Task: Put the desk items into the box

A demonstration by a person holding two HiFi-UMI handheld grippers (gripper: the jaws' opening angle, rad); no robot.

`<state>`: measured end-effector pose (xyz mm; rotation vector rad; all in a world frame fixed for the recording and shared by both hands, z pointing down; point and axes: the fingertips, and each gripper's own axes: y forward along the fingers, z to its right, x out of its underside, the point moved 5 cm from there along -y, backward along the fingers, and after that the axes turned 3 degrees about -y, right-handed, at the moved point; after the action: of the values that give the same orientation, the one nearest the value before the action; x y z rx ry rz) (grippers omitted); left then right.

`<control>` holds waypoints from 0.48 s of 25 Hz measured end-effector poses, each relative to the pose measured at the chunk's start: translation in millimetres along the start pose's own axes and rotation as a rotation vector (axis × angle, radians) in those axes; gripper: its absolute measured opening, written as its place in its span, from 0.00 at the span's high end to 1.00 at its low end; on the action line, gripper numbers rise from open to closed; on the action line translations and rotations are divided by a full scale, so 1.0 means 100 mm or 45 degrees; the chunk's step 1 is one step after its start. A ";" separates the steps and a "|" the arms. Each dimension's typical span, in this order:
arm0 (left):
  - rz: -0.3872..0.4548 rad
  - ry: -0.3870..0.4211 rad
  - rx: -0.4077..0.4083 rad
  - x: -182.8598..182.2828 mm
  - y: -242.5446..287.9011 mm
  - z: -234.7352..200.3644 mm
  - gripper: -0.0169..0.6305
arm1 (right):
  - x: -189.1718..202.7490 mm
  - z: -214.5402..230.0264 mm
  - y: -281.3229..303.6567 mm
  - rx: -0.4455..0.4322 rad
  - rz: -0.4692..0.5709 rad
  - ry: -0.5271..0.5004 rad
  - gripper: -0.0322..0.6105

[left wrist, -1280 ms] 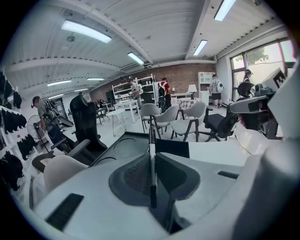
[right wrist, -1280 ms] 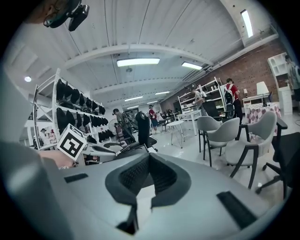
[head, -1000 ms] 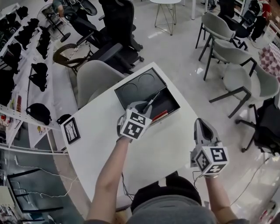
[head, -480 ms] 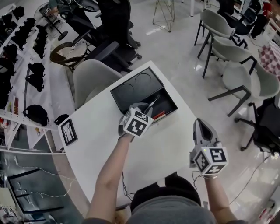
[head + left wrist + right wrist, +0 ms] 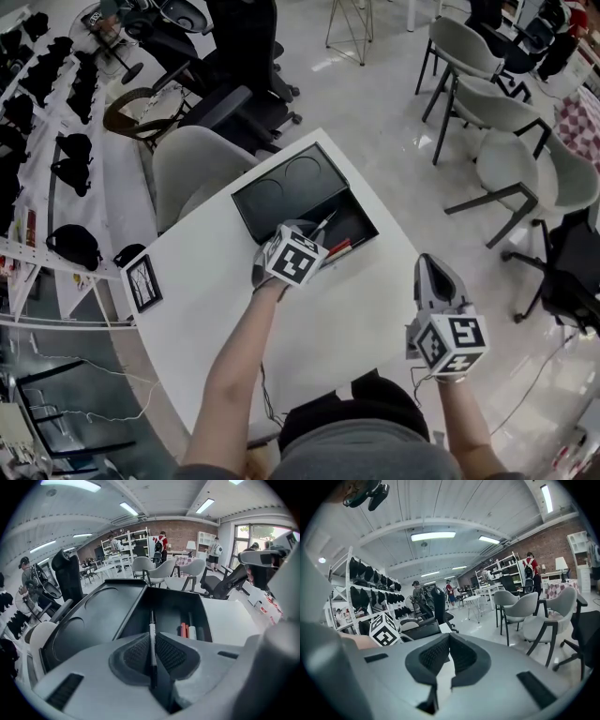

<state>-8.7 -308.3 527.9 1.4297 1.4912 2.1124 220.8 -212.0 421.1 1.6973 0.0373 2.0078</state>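
A black box [image 5: 361, 217] stands open on the white table, its lid [image 5: 286, 192] with two round recesses laid back. My left gripper [image 5: 307, 236] hangs over the box's near edge, pointing steeply down, shut on a slim black and white pen [image 5: 324, 223]. In the left gripper view the pen [image 5: 152, 620] runs between the pads [image 5: 171, 653] and its tip reaches into the box's compartment [image 5: 171, 609]. Red pens [image 5: 183, 630] and a white one lie at the compartment's right. My right gripper [image 5: 427, 267] hovers near the table's right edge, shut, holding nothing.
A small black framed card [image 5: 142, 281] lies at the table's [image 5: 319, 319] left edge. A grey chair [image 5: 197, 169] stands behind the table, more grey chairs [image 5: 487, 122] at the right. Shelves with black bags [image 5: 66, 150] line the left side.
My left gripper has sunk toward the box with the pen still in its jaws. The right gripper has stayed where it was.
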 end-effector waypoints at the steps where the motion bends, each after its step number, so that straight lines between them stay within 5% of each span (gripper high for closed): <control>1: -0.004 0.001 0.003 0.00 0.00 0.00 0.90 | 0.00 0.00 0.00 0.000 -0.001 0.000 0.95; 12: -0.070 0.012 0.022 0.05 0.10 0.00 0.90 | 0.00 0.03 0.03 0.006 -0.011 0.006 0.95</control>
<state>-7.5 -310.2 538.8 1.3699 1.5377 2.0817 222.8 -216.2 422.7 1.6928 0.0513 2.0069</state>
